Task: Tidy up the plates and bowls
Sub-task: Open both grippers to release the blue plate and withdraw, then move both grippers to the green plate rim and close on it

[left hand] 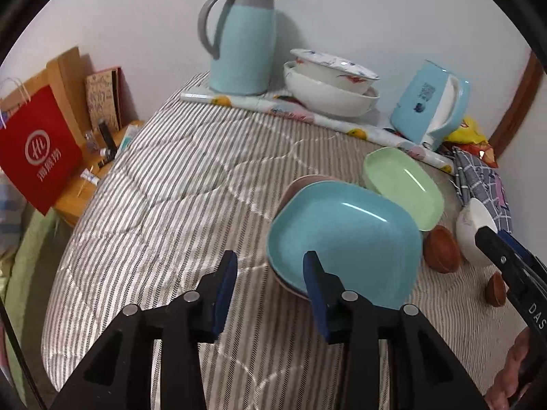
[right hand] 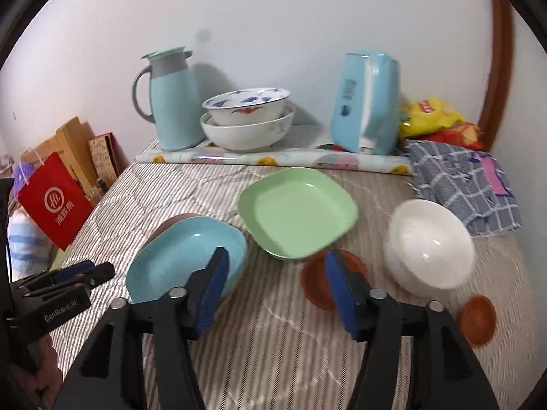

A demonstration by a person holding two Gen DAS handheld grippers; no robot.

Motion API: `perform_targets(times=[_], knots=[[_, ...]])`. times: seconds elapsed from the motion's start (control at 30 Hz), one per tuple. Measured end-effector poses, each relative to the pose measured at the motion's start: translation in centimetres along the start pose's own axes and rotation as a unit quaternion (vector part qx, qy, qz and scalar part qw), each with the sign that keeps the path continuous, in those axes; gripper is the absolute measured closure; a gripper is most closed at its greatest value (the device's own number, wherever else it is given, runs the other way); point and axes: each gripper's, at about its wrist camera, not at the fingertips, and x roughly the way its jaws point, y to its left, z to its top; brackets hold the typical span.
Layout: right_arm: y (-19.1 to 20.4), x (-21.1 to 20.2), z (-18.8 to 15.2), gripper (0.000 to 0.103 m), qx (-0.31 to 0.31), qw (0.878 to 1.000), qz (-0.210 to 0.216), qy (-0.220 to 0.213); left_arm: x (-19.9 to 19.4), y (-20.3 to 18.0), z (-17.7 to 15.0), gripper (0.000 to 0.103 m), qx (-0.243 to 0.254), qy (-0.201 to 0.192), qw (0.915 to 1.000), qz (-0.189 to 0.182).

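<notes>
Lying on the striped quilt (right hand: 273,341), the green plate (right hand: 297,213) looked light, stiff and slick; its raised rim seemed the best hold. Both the left gripper (left hand: 270,270) and right gripper (right hand: 277,270) stood wide, holding nothing.

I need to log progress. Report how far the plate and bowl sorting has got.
Done: the blue plate sits stacked on a pinkish plate. In hand: nothing; left gripper and right gripper are both open. Left: the green plate, white bowl and two small brown dishes lie separate.
</notes>
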Motion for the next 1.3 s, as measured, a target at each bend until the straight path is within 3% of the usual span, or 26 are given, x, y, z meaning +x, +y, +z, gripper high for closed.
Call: perform_targets(times=[0.37, 0.7, 1.3], knots=[[-4.5, -3.9, -1.7, 0.038, 0.045, 0.999, -0.030, -0.003, -3.1, -4.4, 1.0, 0.057, 0.045, -0.035, 0.9984, -0.004], [-4.8, -6.1, -0.9, 0.038, 0.033, 0.998, -0.047, -0.010, -3.3, -7.0, 2.3, 0.057, 0.064, -0.045, 0.9968, -0.015], [-6.8, -0.6, 2.0, 0.039, 0.046, 0.998, -0.044, 0.013, 2.1, -8.9, 5.1, 0.057, 0.072, -0.013, 0.9973, -0.012]])
